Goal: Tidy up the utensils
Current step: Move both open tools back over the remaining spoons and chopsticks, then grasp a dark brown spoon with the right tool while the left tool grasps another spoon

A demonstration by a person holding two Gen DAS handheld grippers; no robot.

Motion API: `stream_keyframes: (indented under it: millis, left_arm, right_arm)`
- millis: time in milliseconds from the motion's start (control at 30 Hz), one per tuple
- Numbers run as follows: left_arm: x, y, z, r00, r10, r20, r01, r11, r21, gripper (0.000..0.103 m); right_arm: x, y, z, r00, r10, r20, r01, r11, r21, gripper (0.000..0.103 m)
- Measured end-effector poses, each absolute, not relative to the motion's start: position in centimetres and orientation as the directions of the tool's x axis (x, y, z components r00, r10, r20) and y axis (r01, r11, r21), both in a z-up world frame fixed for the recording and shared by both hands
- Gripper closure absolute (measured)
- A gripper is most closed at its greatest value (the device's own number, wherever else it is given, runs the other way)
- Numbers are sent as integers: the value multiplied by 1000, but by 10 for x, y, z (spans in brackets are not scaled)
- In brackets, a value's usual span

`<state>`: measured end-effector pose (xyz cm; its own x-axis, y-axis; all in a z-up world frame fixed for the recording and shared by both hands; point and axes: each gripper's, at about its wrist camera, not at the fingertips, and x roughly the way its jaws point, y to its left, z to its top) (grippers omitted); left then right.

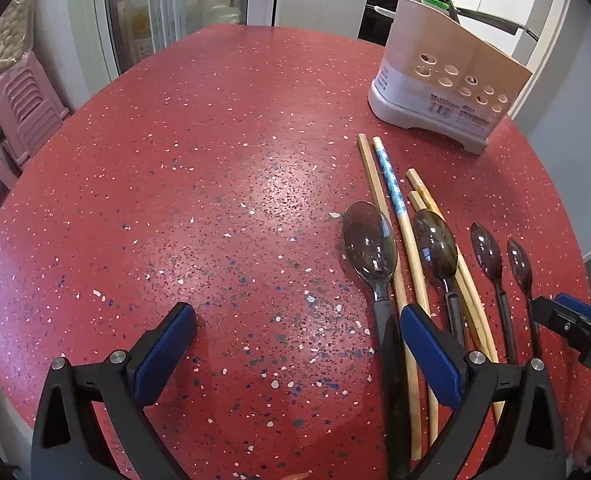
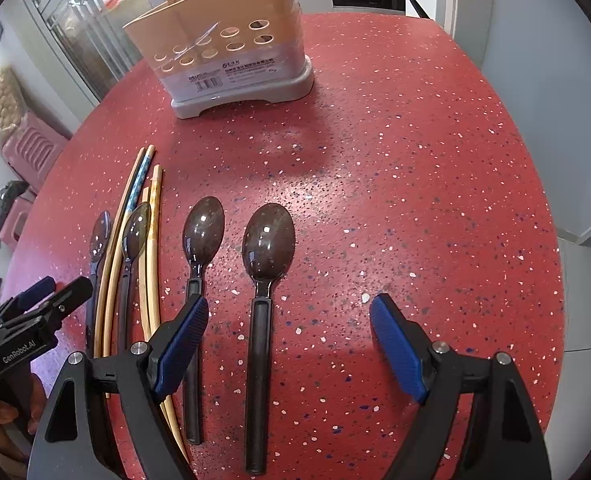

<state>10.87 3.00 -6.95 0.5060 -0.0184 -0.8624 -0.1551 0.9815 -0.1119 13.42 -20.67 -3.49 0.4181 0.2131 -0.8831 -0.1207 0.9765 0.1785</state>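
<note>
Spoon handles [image 1: 391, 380] — ends cut off.

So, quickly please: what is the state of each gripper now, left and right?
Left gripper: open, holding nothing, above the red speckled table.
Right gripper: open, holding nothing; a dark translucent plastic spoon lies between its fingers.

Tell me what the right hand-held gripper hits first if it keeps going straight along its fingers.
Probably the handle of the rightmost dark spoon, lying between the open fingers of the right hand-held gripper; depth is uncertain, so it might land on the red table beside it.
</note>
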Motion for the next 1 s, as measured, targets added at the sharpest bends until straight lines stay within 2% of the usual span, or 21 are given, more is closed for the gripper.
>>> stream_keyframes:
  millis: [467, 733, 800, 867, 967, 1000]
  left_arm:
    - [113, 31, -72, 484, 53, -873, -148, 989, -22, 0]
    - [128, 22, -66, 450, -7, -893, -36, 999, -26, 0]
    - [132, 19, -63, 438, -21, -899, -9, 1000, -28, 0]
    - [136, 16, -60, 422, -30, -906, 14, 1000, -26, 4]
    - [141, 11, -55, 398, -51, -916, 61, 998, -28, 17]
    - [142, 8, -53, 389, -54, -920, 75, 997, -27, 21]
  right_arm:
    - [138, -181, -43, 409, 67, -910, -166, 986, -2, 18]
    - [145, -174, -40, 366, 74, -928, -204, 979, -2, 33]
    - [148, -173, -40, 347, 76, -935, -206, 979, 3, 34]
    - [150, -172, -40, 332, 72, -940, -215, 977, -1, 34]
    - [152, -172, -38, 317, 71, -946, -227, 974, -4, 39]
    - [155, -172, -38, 312, 76, -947, -232, 973, 2, 47]
